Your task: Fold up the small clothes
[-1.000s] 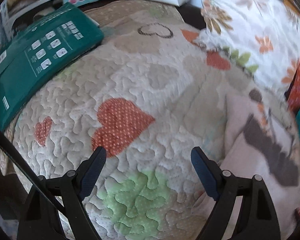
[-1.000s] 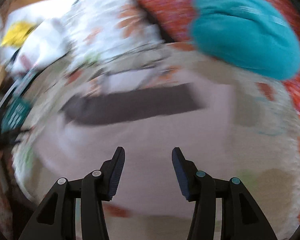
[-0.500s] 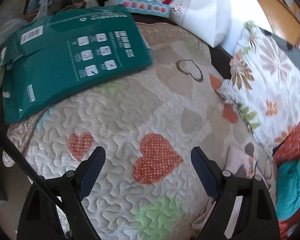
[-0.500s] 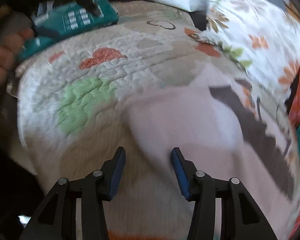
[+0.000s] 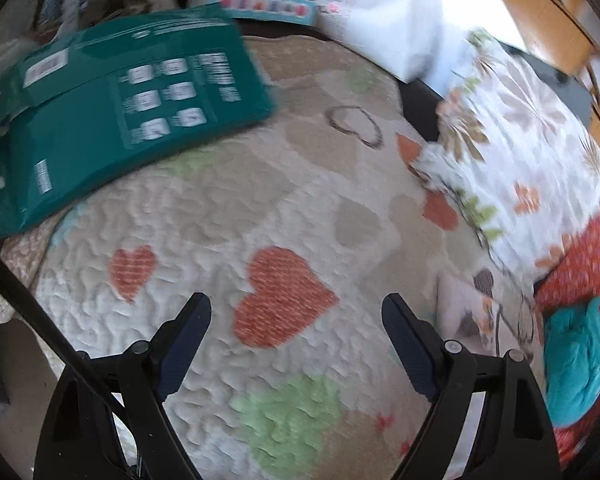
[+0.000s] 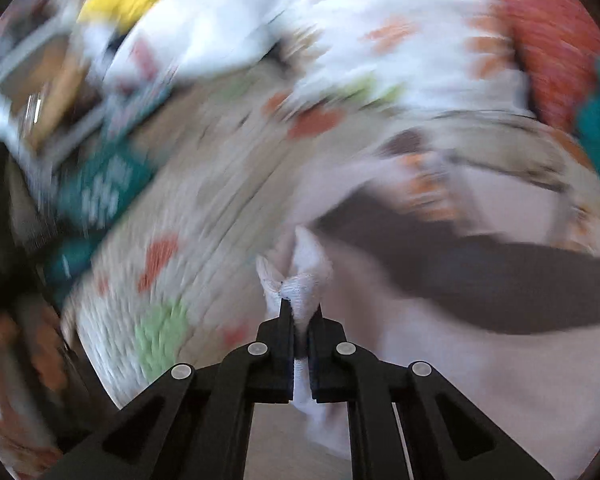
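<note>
A small pale pink garment (image 6: 440, 320) with a dark brown stripe (image 6: 480, 272) lies on a heart-patterned quilt (image 5: 260, 208). My right gripper (image 6: 300, 308) is shut on a bunched white edge of this garment and lifts it off the quilt. The right wrist view is heavily blurred by motion. My left gripper (image 5: 296, 320) is open and empty above an orange heart on the quilt. A corner of the garment (image 5: 468, 312) shows to the right of the left gripper.
A teal package (image 5: 120, 116) lies at the quilt's back left. A floral pillow (image 5: 532, 152) and a white bag (image 5: 380, 20) are at the back right. A teal cloth (image 5: 576, 364) rests on a red patterned cushion (image 5: 580, 256) at the right.
My right gripper has closed on the garment's edge and swung with it. My left gripper has stayed open and shifted only slightly over the quilt.
</note>
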